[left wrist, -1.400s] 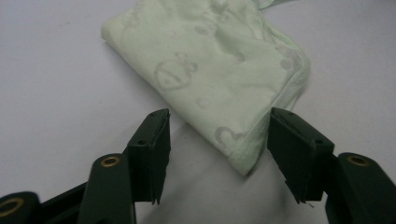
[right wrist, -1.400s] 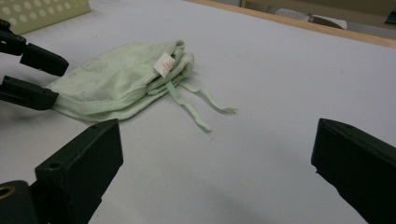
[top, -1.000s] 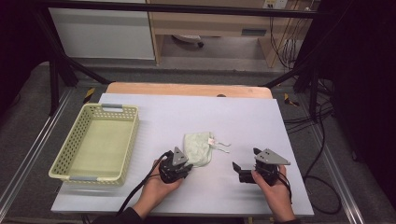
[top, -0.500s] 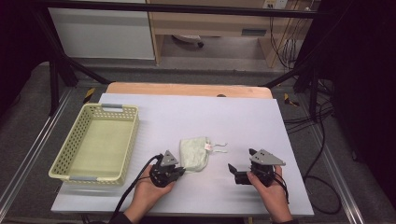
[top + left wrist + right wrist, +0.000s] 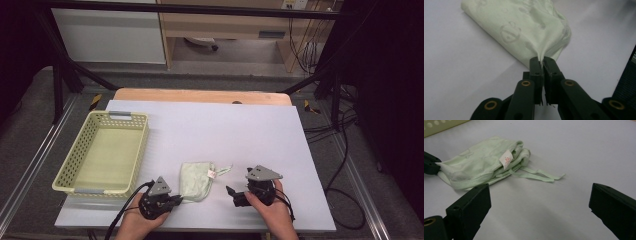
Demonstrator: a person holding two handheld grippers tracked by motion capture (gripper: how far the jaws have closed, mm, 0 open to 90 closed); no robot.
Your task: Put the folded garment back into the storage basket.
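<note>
Left tongs [image 5: 541,62] pinching one corner of the pale green cloth [image 5: 196,181], which lies on the white counter [image 5: 250,135], right of the yellow basket [image 5: 80,150]. Right tongs [image 5: 539,202] spread wide, near the cloth, not touching.

Bare white table [image 5: 225,130] beyond the cloth [image 5: 196,181] (folded, mid-front); yellow basket [image 5: 102,152] along the left edge.
</note>
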